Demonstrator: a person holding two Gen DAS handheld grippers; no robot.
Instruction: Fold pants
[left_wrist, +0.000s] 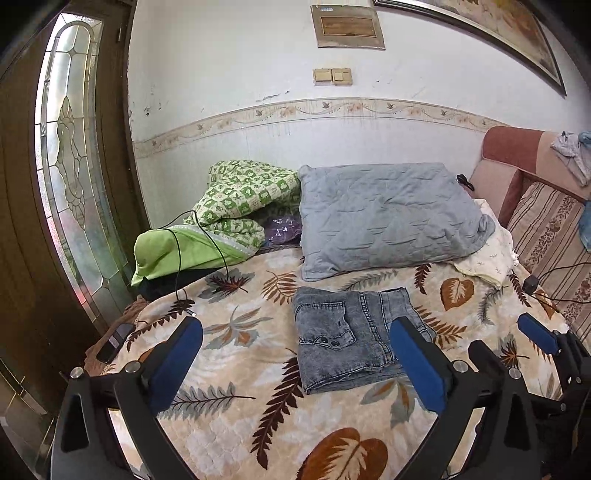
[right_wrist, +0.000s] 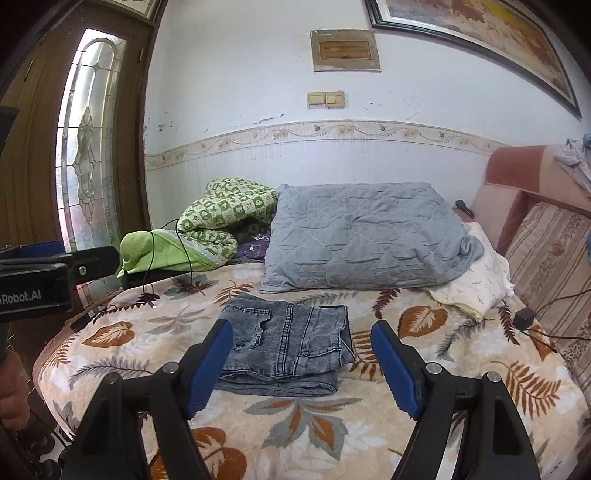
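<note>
pants (right_wrist: 286, 345) look fully folded on bed (right_wrist: 110, 354); both claws, left (left_wrist: 299, 363) & right (right_wrist: 303, 365), spread, empty; next just pull back.

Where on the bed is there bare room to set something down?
Bare bedspread lies between the folded jeans and both open grippers, also left of the jeans. Crowded: the back, with grey pillow, green quilt, and black cable.

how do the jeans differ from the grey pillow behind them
The jeans are dark, mottled denim folded into a flat, compact stack; the pillow is pale grey, quilted and puffy. The jeans are much smaller and lie nearer the claws; the pillow sits back toward the wall. Both rest on the leaf-print bedspread, untouched.
</note>
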